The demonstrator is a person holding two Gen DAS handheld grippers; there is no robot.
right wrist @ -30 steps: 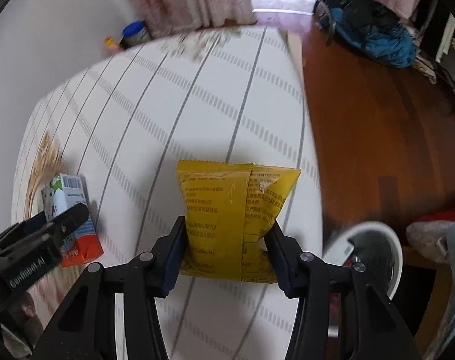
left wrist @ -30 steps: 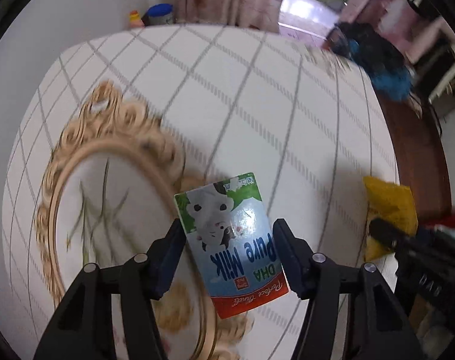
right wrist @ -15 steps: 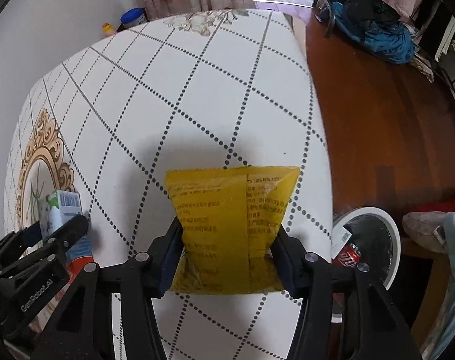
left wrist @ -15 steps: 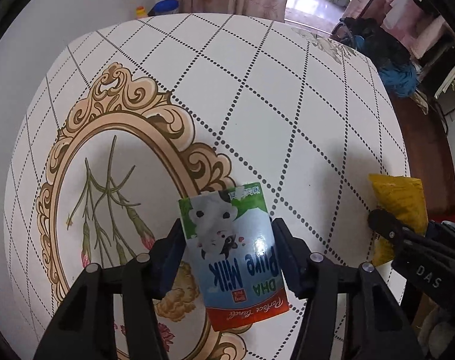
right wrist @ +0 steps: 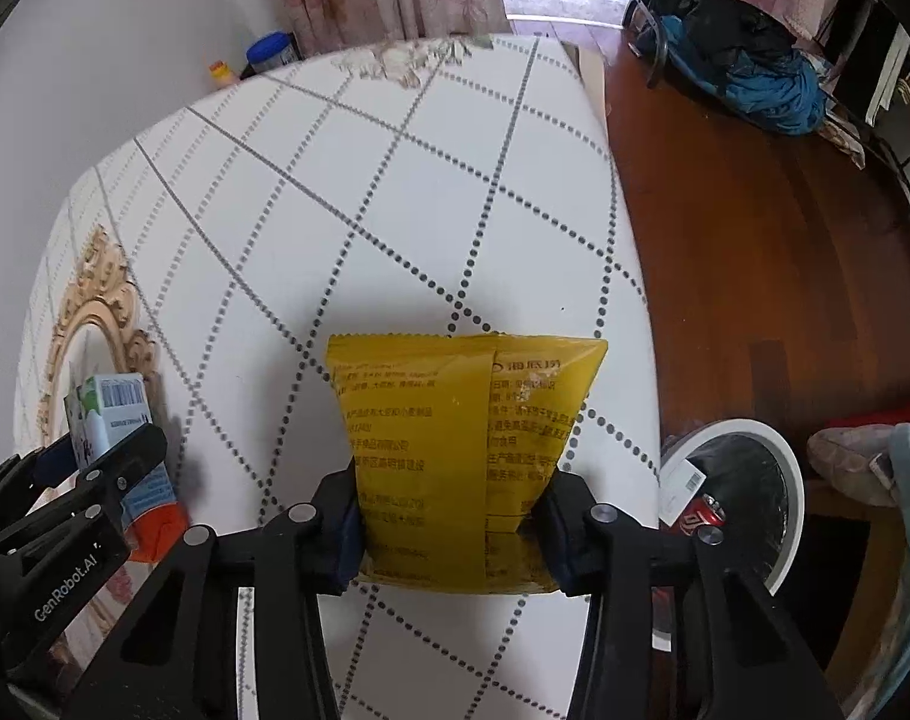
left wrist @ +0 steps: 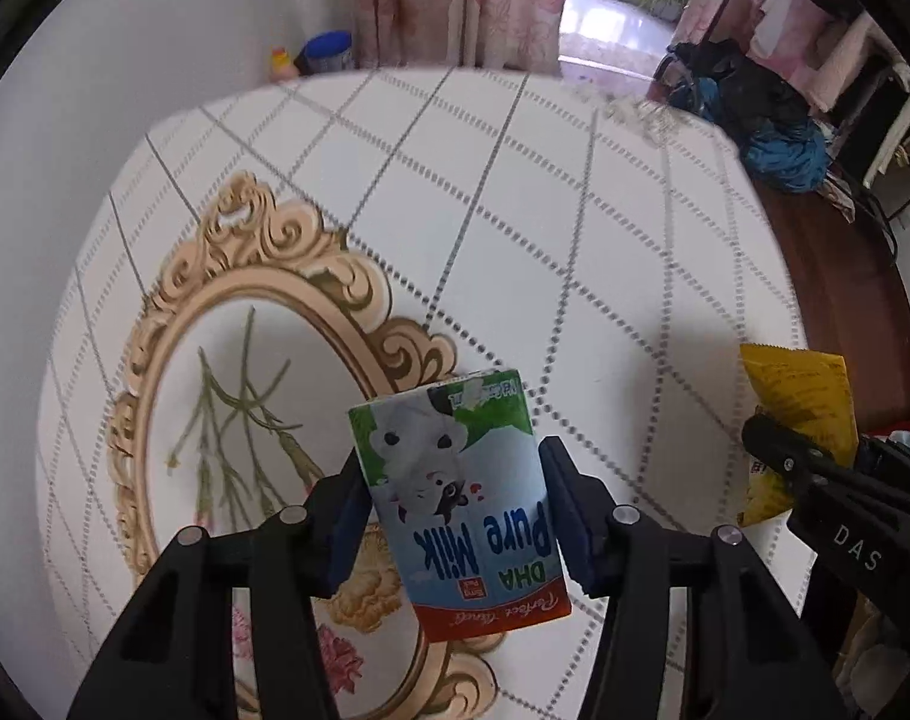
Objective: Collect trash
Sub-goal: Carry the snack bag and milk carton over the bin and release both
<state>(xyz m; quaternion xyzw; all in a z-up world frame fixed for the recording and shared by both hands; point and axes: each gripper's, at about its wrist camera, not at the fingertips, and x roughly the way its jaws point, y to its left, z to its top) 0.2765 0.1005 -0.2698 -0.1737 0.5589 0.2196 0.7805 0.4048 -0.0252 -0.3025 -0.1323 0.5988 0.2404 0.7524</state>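
My left gripper (left wrist: pixel 455 510) is shut on a blue, green and white milk carton (left wrist: pixel 460 498) and holds it above the table. My right gripper (right wrist: pixel 449 522) is shut on a yellow snack bag (right wrist: pixel 460 450), also held above the table. The snack bag (left wrist: pixel 796 420) shows at the right of the left wrist view, and the milk carton (right wrist: pixel 116 420) at the left of the right wrist view. A white-rimmed trash bin (right wrist: pixel 736 492) with a black liner stands on the floor beside the table's right edge. It holds a red can (right wrist: pixel 703 517) and a white label.
The white tablecloth (right wrist: pixel 395 180) has a dotted diamond pattern and a gold oval ornament (left wrist: pixel 215 312). A blue-lidded jar (right wrist: pixel 269 54) and a small yellow bottle stand at the far end. Dark and blue clothes (right wrist: pixel 748 72) lie on the wooden floor beyond.
Both grippers have tilted up and pulled back a little with their loads still held. The view now reaches further across the table and room.
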